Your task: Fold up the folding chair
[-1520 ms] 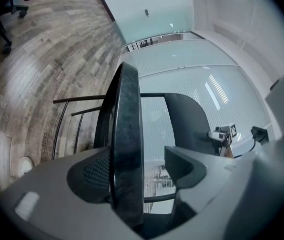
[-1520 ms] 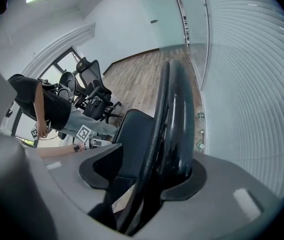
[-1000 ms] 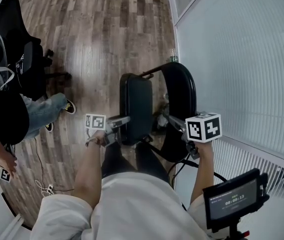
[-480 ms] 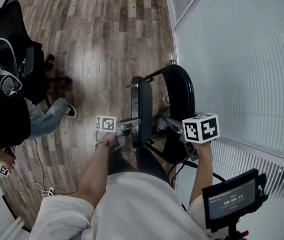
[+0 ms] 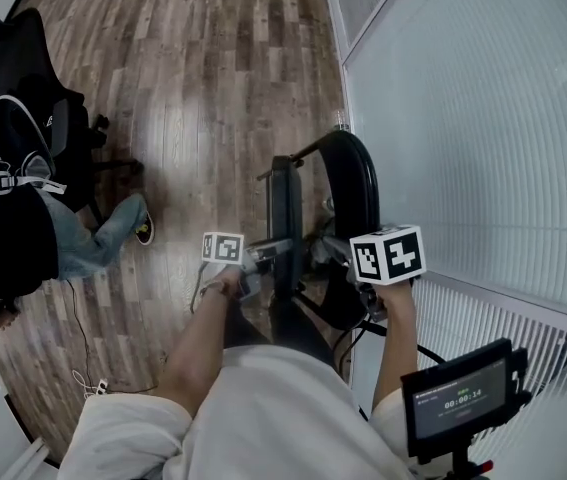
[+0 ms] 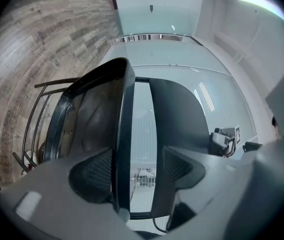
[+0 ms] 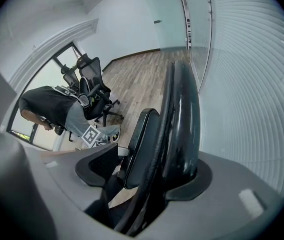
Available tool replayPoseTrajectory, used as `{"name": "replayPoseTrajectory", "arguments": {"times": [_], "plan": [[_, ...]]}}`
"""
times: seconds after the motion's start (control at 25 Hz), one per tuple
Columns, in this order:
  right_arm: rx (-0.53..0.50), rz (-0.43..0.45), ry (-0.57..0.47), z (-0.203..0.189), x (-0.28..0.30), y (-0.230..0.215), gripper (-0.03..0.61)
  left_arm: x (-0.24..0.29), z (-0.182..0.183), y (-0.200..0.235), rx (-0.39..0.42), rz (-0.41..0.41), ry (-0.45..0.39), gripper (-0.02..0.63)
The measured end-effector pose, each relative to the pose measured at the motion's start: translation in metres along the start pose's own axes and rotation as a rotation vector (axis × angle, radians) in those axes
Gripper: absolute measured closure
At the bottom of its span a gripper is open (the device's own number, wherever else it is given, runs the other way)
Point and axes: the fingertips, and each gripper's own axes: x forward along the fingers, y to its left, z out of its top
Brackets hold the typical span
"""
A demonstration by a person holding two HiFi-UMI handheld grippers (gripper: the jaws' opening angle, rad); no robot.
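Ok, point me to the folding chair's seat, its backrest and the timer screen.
seat (image 5: 285, 213): head view, middle of its upturned narrow edge.
backrest (image 5: 358, 183): head view, upper part of the black curved panel.
screen (image 5: 460, 400): head view, centre of the lit display.

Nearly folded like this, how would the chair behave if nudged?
The folding chair looks stiff: dark tube frame, solid seat. Standing narrow and upright, it would probably tip sideways easily. It may slide on the glossy wood floor.
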Motion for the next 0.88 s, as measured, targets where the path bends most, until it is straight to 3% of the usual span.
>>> {"name": "replayPoseTrajectory", "arguments": {"times": [0.88], "plan": [[-0.001,-0.032,0.008,0.004,-0.002,-0.007,0.299,0.037,-0.005,-0.007,0.022,0.030,0.059,0.331]]}}
